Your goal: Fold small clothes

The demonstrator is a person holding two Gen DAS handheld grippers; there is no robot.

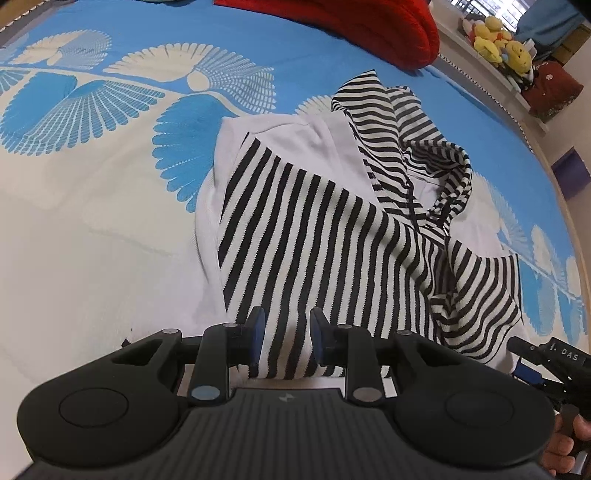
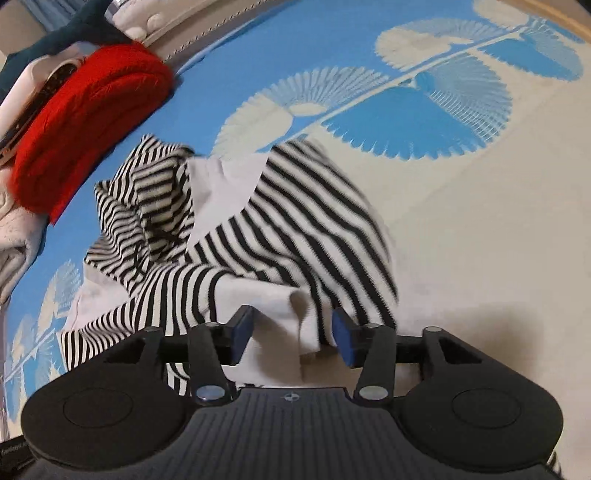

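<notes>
A small black-and-white striped garment (image 1: 325,221) with white inner panels lies crumpled on the blue and cream bedsheet (image 1: 92,221). My left gripper (image 1: 287,338) is open, its blue pads either side of the garment's near striped edge. In the right wrist view the same garment (image 2: 258,229) lies rumpled, and my right gripper (image 2: 291,334) is open with a white fold of the garment between its pads. The right gripper's body also shows at the left wrist view's right edge (image 1: 554,362).
A red knitted item (image 1: 362,26) lies at the far side of the bed; it also shows in the right wrist view (image 2: 85,122). Yellow plush toys (image 1: 498,40) sit on a ledge beyond the bed. Pale folded cloth (image 2: 14,236) lies at the left.
</notes>
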